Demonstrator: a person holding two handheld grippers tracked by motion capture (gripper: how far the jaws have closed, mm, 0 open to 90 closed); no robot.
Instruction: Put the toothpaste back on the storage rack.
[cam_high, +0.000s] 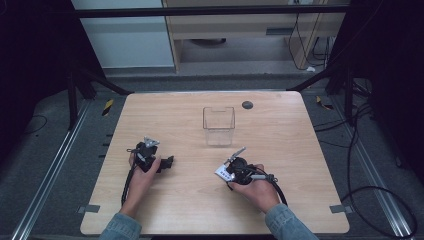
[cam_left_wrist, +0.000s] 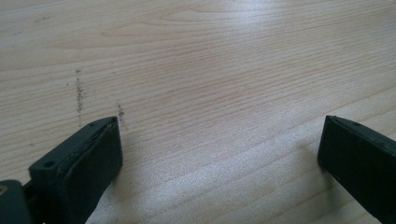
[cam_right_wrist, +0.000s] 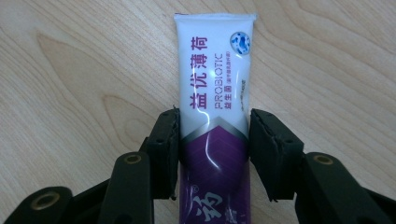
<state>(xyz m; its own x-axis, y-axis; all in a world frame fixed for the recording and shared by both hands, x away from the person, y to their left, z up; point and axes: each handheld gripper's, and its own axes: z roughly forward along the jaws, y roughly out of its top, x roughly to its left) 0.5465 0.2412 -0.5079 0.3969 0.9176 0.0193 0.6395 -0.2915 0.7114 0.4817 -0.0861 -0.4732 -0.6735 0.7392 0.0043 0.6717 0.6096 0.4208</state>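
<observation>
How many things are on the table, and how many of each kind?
Grippers: 2, the left gripper and the right gripper
Tubes: 1, the white and purple tube between the right gripper's jaws
Clear boxes: 1, the clear box
Total: 4

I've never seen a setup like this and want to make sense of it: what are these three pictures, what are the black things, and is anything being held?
A person at a wooden table holds a hand-operated two-jaw clamp in each hand. The high view looks down from above; the other two come from cameras riding on each clamp. The left gripper has its jaws wide apart over bare wood. The right gripper is clamped on a white and purple tube, printed PROBIOTIC, that looks like toothpaste. A clear plastic container stands mid-table.
</observation>
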